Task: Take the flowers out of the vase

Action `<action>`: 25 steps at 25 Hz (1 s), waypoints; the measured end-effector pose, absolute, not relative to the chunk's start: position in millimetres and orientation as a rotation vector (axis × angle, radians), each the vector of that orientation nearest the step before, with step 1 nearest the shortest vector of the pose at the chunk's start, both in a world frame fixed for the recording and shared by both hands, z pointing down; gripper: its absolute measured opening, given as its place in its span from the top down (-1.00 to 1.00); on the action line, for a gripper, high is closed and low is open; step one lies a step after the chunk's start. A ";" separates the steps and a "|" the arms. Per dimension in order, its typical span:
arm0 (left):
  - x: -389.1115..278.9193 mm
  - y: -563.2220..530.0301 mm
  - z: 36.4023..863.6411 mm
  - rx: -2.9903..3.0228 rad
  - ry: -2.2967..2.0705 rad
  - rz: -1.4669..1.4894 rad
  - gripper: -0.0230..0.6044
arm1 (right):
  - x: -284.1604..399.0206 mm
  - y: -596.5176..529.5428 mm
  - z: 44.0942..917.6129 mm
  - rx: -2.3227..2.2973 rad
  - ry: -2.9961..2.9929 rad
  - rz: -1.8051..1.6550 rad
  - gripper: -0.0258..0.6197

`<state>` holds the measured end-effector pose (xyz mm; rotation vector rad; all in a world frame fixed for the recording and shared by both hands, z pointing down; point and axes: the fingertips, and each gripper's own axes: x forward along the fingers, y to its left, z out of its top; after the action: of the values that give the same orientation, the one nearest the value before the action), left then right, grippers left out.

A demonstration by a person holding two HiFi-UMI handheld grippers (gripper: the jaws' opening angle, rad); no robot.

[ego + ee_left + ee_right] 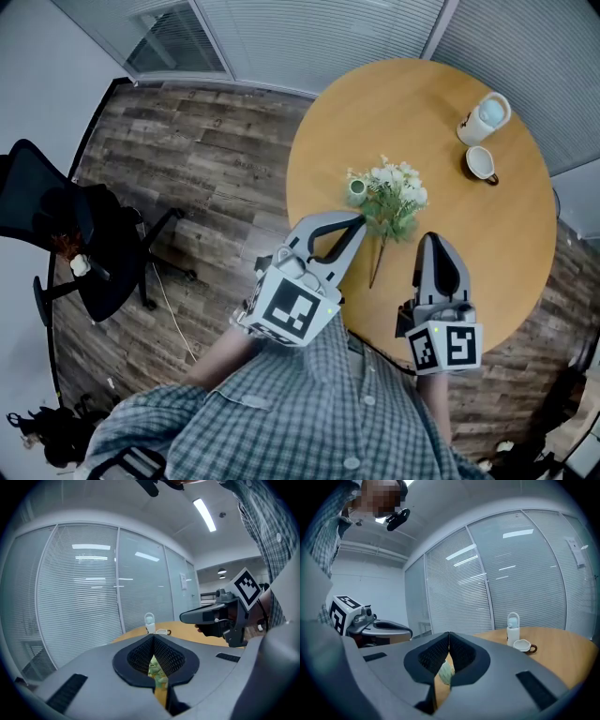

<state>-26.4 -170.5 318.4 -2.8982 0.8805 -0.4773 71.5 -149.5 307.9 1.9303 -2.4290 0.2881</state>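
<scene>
**A:** Where to look for the flowers?

**B:** Middle of the head view, lying flat on the round table. Blossoms toward the top of the frame, with a thin stem trailing down toward the lower edge. Apparently out of the vase already, judging by that bare stem on the wood.

**A:** And the vase?

**B:** Just upper left of the blossoms. Small, green, seemingly upright with its mouth toward the camera. Touching the leaves or only beside them, hard to say.

**A:** Any grip by the left gripper?

**B:** None. Closed right to the tip, with only a sliver of green and white showing past it through the gap lower down. Held just lower left of the flowers and pointed at them, probably to stay near the vase in case of a wobble.

**A:** The right gripper?

**B:** Likewise closed on nothing. Lower right of the blossoms, beside the stem but apart from it, aimed up the frame.

**A:** Why flank the flowers like that?

**B:** Likely a resting pose, close by without crowding anything.

**A:** Anything else on the wood?

**B:** A white bottle and a cup in the upper right, well apart from the flowers and out of harm's way.

**A:** Left to do?

**B:** Seemingly little.
</scene>
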 end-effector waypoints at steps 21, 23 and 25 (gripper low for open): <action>-24.3 -166.9 322.1 -2.899 0.857 -0.489 0.90 | 70.1 -148.2 312.2 1.921 -2.411 0.288 0.89; -24.1 -166.4 322.6 -2.900 0.858 -0.491 0.90 | 71.0 -148.3 313.8 1.923 -2.405 0.303 0.89; -23.9 -166.8 323.8 -2.901 0.857 -0.494 0.90 | 72.1 -149.0 315.7 1.926 -2.399 0.313 0.89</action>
<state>-23.9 -166.8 323.8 -2.9005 0.8574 -0.4942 72.1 -149.0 315.7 1.9259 -2.3992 0.3133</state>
